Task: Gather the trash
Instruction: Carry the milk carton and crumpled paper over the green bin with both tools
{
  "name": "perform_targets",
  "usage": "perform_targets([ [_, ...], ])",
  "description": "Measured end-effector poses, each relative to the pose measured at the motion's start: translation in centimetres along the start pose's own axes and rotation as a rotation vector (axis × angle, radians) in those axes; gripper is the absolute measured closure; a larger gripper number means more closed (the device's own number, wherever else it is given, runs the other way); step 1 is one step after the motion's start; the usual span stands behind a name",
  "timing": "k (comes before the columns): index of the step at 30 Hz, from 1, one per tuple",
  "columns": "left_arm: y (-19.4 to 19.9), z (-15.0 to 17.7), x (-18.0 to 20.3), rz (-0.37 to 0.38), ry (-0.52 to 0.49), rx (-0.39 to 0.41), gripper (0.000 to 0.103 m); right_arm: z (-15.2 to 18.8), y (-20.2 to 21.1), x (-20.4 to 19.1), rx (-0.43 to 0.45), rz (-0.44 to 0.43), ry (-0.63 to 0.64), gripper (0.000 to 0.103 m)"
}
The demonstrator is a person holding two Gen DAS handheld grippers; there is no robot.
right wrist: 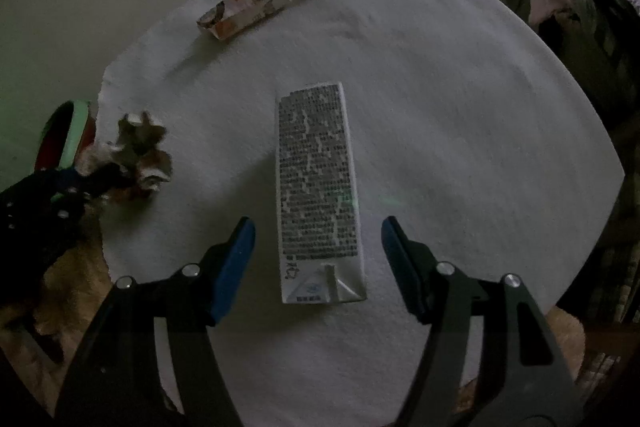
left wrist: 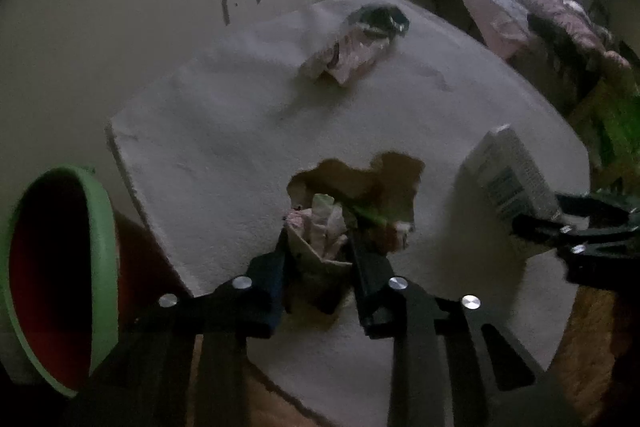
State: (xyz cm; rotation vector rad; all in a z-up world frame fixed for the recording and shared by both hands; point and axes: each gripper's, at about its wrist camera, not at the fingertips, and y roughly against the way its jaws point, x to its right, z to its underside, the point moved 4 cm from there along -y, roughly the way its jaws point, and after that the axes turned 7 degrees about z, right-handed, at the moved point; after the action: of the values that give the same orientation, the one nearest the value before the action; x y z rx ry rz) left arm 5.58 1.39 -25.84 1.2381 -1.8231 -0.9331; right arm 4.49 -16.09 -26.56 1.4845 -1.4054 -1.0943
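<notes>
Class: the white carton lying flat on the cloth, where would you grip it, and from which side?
Grip the white carton across its narrow width, on its two long side edges, coming from above. It lies flat and lengthwise between the right gripper's open fingers.

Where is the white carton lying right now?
The white carton lies flat on the white cloth, mid-frame in the right wrist view, between the open right gripper's fingers, untouched. The crumpled trash in the left gripper is to its left.
</notes>
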Motion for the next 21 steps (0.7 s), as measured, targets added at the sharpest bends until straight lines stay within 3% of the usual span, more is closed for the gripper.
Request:
perform_targets([
  [5, 3.0, -1.0, 1.0, -0.023, -0.02, 0.089, 0.08, 0.4, -0.4, 0.3, -0.011, -0.006, -0.003, 0.062],
  [12, 6.2, -2.2, 2.7, -0.049, -0.068, 0.173, 0.08, 0.6, 0.0, 0.3, 0.005, -0.017, -0.009, 0.062],
  [21, 8.2, -2.1, 3.1, -0.074, -0.066, 0.203, 0.08, 1.1, 0.3, 0.1, 0.002, -0.026, -0.001, 0.062],
])
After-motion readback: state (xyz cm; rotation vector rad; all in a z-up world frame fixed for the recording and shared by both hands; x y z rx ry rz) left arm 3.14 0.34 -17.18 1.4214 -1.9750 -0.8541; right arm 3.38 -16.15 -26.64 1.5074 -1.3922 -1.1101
